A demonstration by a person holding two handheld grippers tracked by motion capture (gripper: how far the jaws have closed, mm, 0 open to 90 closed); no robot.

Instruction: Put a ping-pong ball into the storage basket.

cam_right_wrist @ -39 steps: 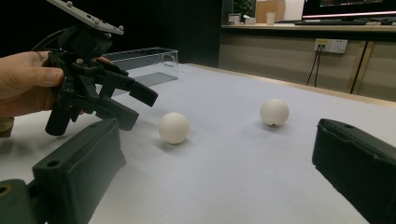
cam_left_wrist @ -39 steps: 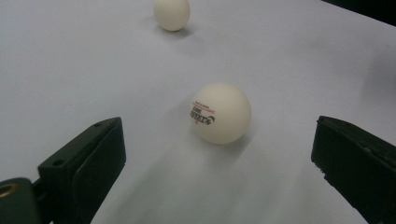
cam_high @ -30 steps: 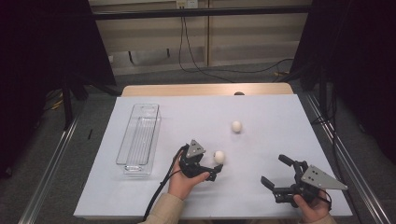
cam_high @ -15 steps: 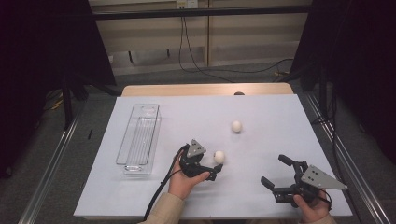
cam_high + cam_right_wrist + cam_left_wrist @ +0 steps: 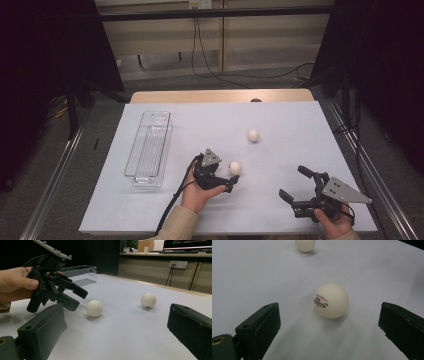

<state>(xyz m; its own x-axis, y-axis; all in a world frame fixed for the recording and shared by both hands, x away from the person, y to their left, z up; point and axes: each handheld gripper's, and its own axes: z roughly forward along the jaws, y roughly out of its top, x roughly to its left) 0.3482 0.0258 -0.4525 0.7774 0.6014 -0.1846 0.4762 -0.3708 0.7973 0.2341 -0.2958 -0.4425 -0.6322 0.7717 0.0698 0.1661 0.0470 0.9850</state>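
We see: left gripper [image 5: 231, 181] black, grey three-cornered plate (small screws), black cable | right gripper [image 5: 300, 190] alike, black jaws | beige sleeve [image 5: 175, 225] on our left arm

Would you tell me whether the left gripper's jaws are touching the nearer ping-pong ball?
Apart. The left gripper view shows bare table on both sides of the ping-pong ball, between it and the left gripper's open jaws.

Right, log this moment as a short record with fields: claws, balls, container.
left claw: open, jaws either side of the near ball, not touching it
right claw: open, off to the right, holding nothing
near ball: white, printed logo, resting on the table
far ball: white, apart from both claws
clear tray: at the left, nothing visible inside
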